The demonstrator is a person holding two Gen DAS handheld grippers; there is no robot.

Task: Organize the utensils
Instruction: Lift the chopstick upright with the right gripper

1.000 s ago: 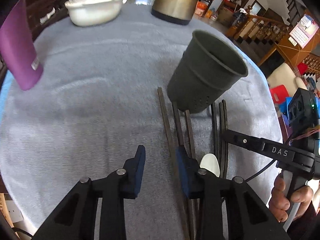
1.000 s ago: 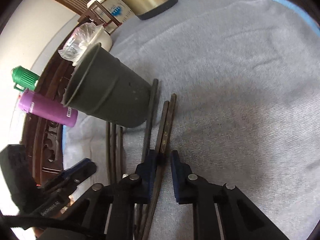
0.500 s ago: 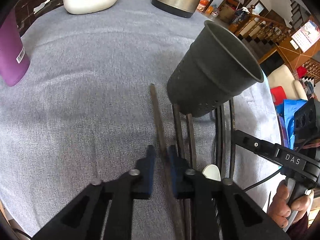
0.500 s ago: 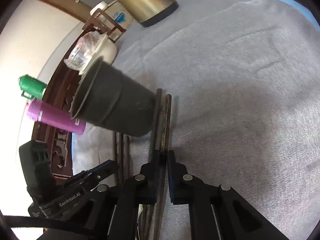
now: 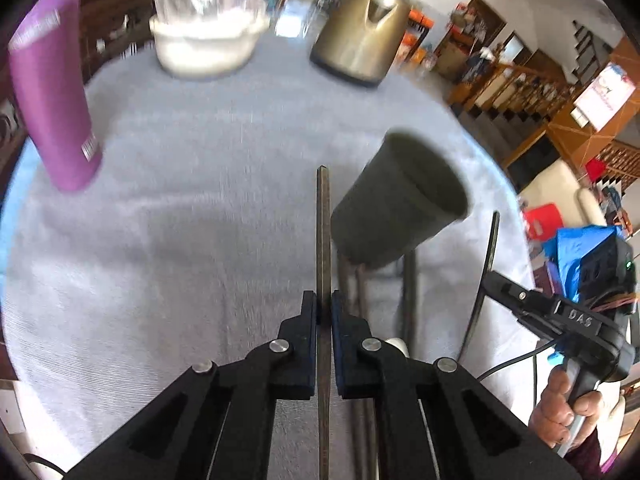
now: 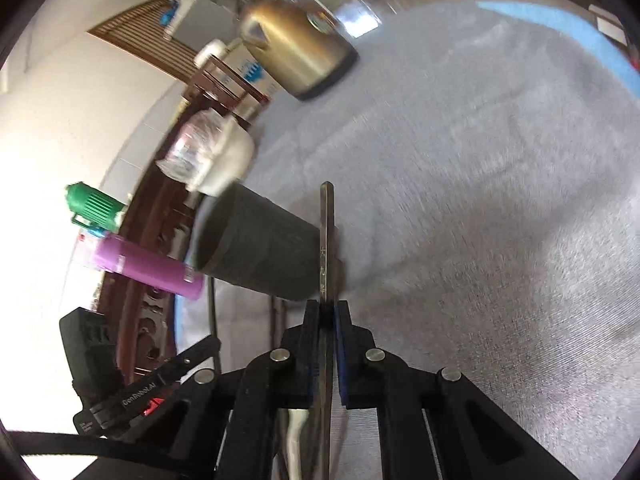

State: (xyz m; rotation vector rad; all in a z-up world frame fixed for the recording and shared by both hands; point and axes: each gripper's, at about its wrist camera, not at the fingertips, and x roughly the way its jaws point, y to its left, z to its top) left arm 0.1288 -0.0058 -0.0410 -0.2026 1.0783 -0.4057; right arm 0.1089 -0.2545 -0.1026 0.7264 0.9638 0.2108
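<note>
Left gripper [image 5: 324, 312] clenched on a dark chopstick [image 5: 322, 240], jaws pressed against its sides, the stick running straight ahead with its squared tip up off the grey-clothed surface [image 5: 200, 200]. Right gripper [image 6: 328, 316] likewise clamped on a second chopstick [image 6: 327, 240], pale characters visible along its shaft, tip pointing forward past the holder. Dark utensil holder [image 5: 396, 208] standing on the cloth just right of the left-held stick, mouth open toward the right; in the right wrist view the same holder [image 6: 256, 248] just left of the gripped stick. More dark chopsticks [image 5: 408, 292] lying on the cloth at the holder's base, beside a white spoon [image 5: 398, 345] partly hidden by the left jaws. Purple bottle [image 5: 52, 96] at far left, white bowl [image 5: 208, 44] and gold kettle [image 5: 364, 36] at the far edge. Much of both views blurred.
</note>
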